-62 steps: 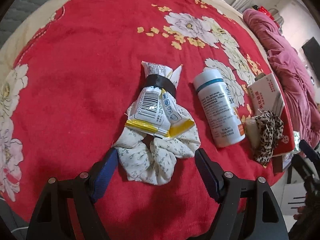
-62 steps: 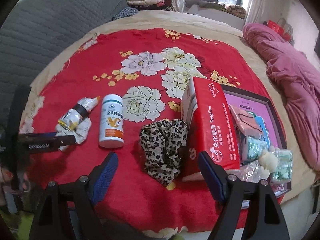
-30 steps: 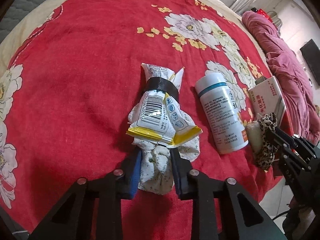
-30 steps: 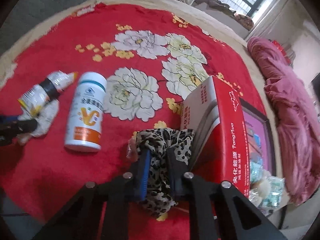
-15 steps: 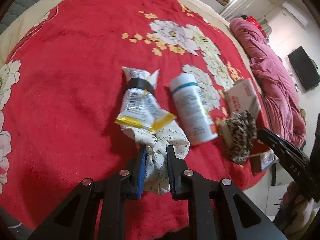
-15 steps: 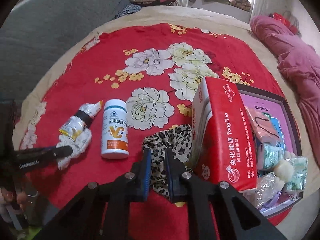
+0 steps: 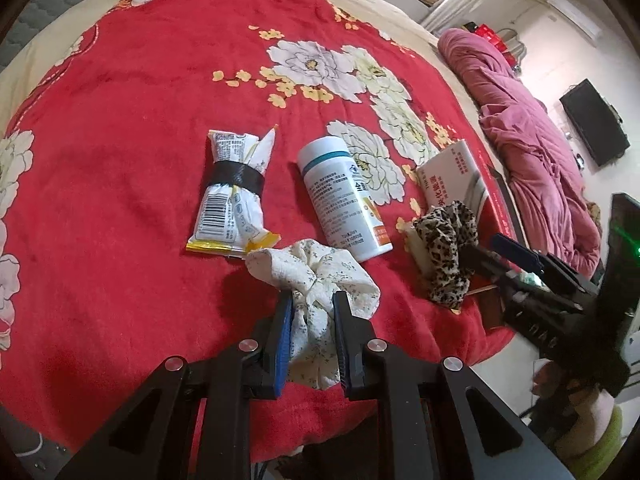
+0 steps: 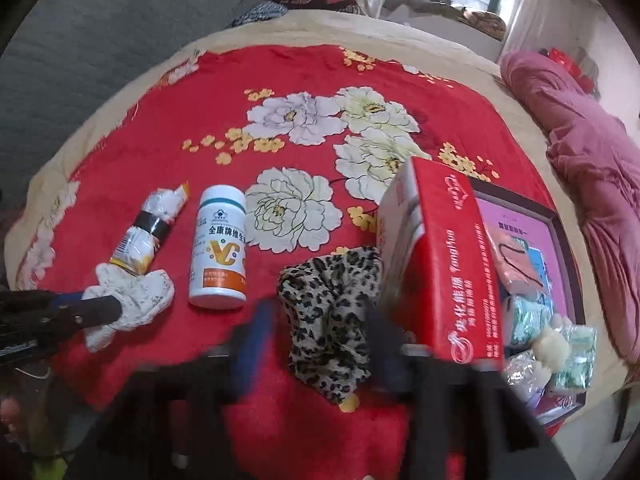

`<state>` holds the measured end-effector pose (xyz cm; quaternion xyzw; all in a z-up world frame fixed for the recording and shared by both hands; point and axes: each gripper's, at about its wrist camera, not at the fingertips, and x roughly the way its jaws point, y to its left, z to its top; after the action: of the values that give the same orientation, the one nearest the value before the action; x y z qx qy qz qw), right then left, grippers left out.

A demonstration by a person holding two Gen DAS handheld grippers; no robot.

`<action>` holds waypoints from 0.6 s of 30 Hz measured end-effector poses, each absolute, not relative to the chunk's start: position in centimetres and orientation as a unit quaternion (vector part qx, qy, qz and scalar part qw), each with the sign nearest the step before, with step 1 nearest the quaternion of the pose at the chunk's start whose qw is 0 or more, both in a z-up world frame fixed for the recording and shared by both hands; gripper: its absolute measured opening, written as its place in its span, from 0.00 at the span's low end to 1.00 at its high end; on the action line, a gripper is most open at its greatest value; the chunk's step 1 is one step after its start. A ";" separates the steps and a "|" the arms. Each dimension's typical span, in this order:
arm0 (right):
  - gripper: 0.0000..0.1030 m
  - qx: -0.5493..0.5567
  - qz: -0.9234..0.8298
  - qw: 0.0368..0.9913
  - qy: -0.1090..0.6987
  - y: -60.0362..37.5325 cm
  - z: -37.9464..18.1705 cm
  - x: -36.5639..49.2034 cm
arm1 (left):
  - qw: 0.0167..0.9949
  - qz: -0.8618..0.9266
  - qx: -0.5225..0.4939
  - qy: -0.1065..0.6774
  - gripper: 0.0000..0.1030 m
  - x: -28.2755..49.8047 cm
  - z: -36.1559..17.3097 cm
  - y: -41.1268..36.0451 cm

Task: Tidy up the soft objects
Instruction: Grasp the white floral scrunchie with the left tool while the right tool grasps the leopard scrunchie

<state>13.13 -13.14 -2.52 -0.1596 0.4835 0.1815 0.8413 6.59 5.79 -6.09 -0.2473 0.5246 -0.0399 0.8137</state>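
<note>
Two scrunchies on the bed. White floral scrunchie (image 7: 320,280): cream fabric with tiny dark sprigs, bunched and crumpled, pinched at its near end by the left gripper (image 7: 313,336), jaws clamped on the cloth with the blue pads pressing both sides; its far end sits just below the snack packet (image 7: 234,196), touching or nearly touching the packet's yellow edge. Leopard scrunchie (image 8: 336,312): tan with black and brown spots, ruffled, lying loose on the red floral blanket (image 7: 120,100) up against the red carton (image 8: 444,264). The right gripper (image 8: 320,344) is blurred in its own view; its jaws have just been opening and now stand apart on either side of the leopard scrunchie, pads not pressing it, so released. From the left wrist view the right gripper's tips reach to the leopard scrunchie's right edge. One snack packet, white and yellow with a barcode and a black band around it, lying flat. One white pill bottle (image 8: 220,248) with teal ring at the cap and orange label band, on its side between the packet and the leopard scrunchie. One red carton with white lettering, standing tilted, beside a dark-framed tray (image 8: 568,264) holding several small soft packs, count unclear. One pink quilt (image 8: 592,184) heaped at the right side of the bed. Grey quilted headboard (image 8: 100,40) behind. A fingertip shows at the lower left corner of the right wrist view.
</note>
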 end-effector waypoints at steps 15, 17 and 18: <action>0.55 -0.150 0.136 0.797 0.569 -11.9 -6.9 17.3 | 0.810 -0.061 -0.263 0.520 0.19 6.7 -5.7 6.1; 0.39 -0.143 0.145 0.803 0.560 -11.8 -6.5 17.1 | 0.810 -0.062 -0.265 0.519 0.19 6.6 -5.7 6.2; 0.38 -0.126 0.158 0.804 0.559 -11.9 -6.2 16.9 | 0.810 -0.062 -0.267 0.519 0.19 6.6 -5.7 6.3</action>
<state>16.94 -11.95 -6.22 -0.1262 0.5593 0.1580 0.8039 6.64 6.30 -5.67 -0.2668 0.5192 -0.0621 0.8096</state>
